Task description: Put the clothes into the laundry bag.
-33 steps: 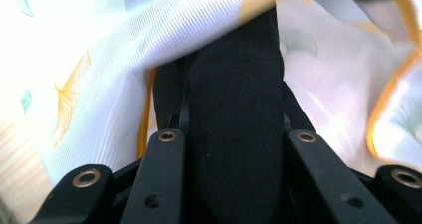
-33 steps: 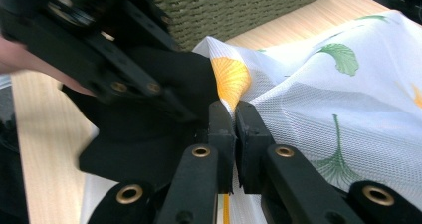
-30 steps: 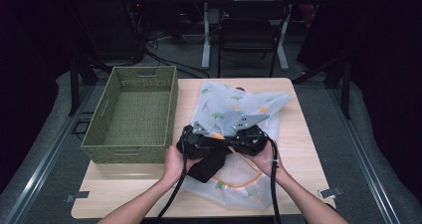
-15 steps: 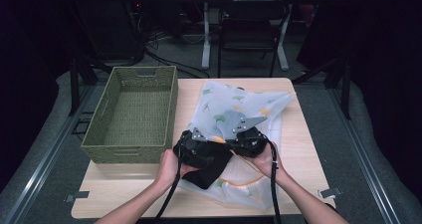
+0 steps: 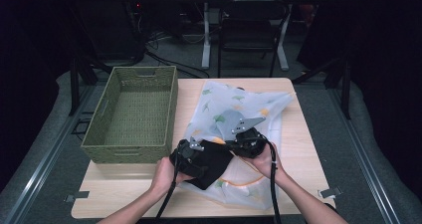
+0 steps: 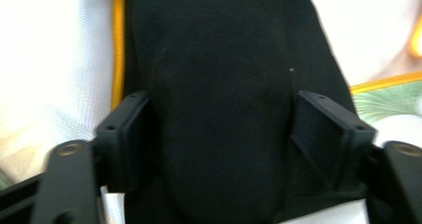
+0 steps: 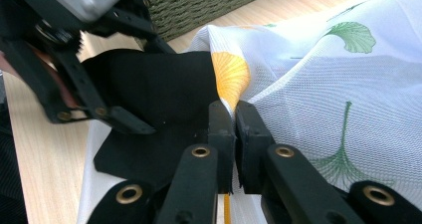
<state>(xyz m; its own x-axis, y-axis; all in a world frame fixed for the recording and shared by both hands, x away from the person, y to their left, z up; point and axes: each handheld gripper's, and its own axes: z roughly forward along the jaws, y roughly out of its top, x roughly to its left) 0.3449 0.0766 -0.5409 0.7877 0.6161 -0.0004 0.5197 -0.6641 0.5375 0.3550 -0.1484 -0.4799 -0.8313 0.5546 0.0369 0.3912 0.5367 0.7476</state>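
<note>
Beside the mesh bag (image 5: 249, 104), basket (image 5: 130, 149) holds nothing.

Just left of the left gripper (image 5: 196, 152) stands the tall olive-green woven rectangular basket (image 5: 130, 147), its near wall blocking any sideways pass there. The right gripper (image 5: 238, 143) sits close on the other side, the black cloth piece (image 5: 215, 163) between them. Bare light wooden tabletop (image 5: 114, 189) lies open toward the person, and right of the right gripper beyond the white mesh leaf-printed bag (image 5: 224, 104).
</note>
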